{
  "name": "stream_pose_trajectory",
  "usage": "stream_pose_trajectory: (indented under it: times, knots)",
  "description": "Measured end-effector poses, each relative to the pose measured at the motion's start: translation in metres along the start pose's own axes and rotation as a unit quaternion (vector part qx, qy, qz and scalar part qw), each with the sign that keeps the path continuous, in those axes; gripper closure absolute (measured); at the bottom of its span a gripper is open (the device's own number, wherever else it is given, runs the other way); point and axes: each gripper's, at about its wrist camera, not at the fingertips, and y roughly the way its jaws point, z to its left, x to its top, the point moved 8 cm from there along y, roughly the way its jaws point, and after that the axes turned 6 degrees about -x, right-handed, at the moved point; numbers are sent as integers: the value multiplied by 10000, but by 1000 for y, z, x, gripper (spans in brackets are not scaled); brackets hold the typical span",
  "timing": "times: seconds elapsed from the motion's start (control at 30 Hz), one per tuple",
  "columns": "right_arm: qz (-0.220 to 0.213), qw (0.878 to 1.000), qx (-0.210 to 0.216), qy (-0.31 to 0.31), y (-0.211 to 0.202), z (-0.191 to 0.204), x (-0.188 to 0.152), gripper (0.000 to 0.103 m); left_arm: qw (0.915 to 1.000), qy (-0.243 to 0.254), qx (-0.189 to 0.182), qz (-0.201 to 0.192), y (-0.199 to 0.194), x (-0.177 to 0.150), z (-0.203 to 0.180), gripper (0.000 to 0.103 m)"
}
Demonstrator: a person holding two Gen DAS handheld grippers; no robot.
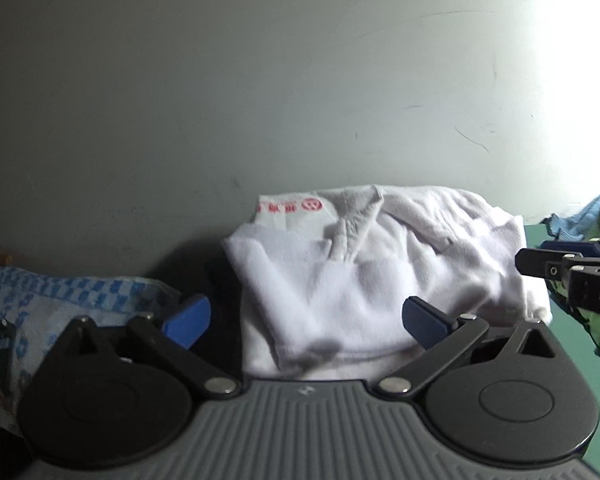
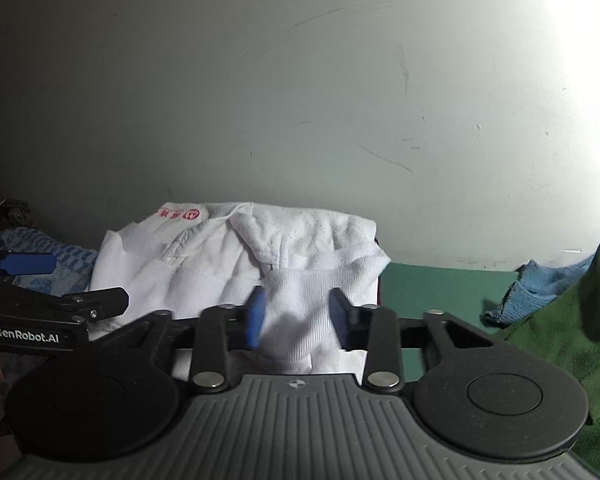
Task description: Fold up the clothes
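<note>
The white garment (image 1: 380, 272) sits folded in a thick bundle in the lower middle of the left wrist view, backed against a pale wall (image 1: 260, 80), with a red printed logo (image 1: 296, 206) showing at its upper left corner. The left tool (image 1: 306, 320) stands wide open in front of it, its blue pads apart and holding nothing; the bundle fills the gap between them. At the lower left lies a blue-and-white checked cloth (image 1: 60, 292).

In the right wrist view the right tool (image 2: 298, 316) has its blue pads drawn in on either side of a ribbed white fold (image 2: 296, 320) at the bundle's near edge; they seem to be pinching it, though blur makes the contact hard to confirm. A green worktop (image 2: 440, 284) shows at the middle right, with a green cloth (image 2: 572, 332) and a light blue cloth (image 2: 540, 284) heaped at the right edge.
</note>
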Motion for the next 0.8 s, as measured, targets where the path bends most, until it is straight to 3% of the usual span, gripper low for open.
stream_pose_trajectory:
  times: [0.03,0.27,0.33,0.4,0.57,0.6,0.7,0.8]
  knots:
    - [97,9999,-3,26,4,-2,-5,92,10000,16,-45,17,-2,-4,-1,2]
    - [737,9970,-111,201,33,-20,-37,92,9989,-28,28,472,14,-35,13,3]
    - [750,9970,-124,106,35,-21,-39,95,9982,-28,15,600,19,-40,15,5]
    - [664,9975,-232,60,30,-22,-33,94,9991,28,-23,412,7,-36,14,10]
    - [-239,9996,117,67,-3,-6,-5,86,9991,284,-171,-255,-25,-15,2,1]
    - [-176,9996,206,-22,-2,1,-5,80,9990,328,-178,-260,-26,-11,-1,1]
    - [143,9992,250,-268,11,18,-15,76,9989,414,-128,-160,-16,-9,-5,2]
    - [225,9981,127,-557,22,24,-28,77,9990,414,-150,-68,-11,-12,-3,13]
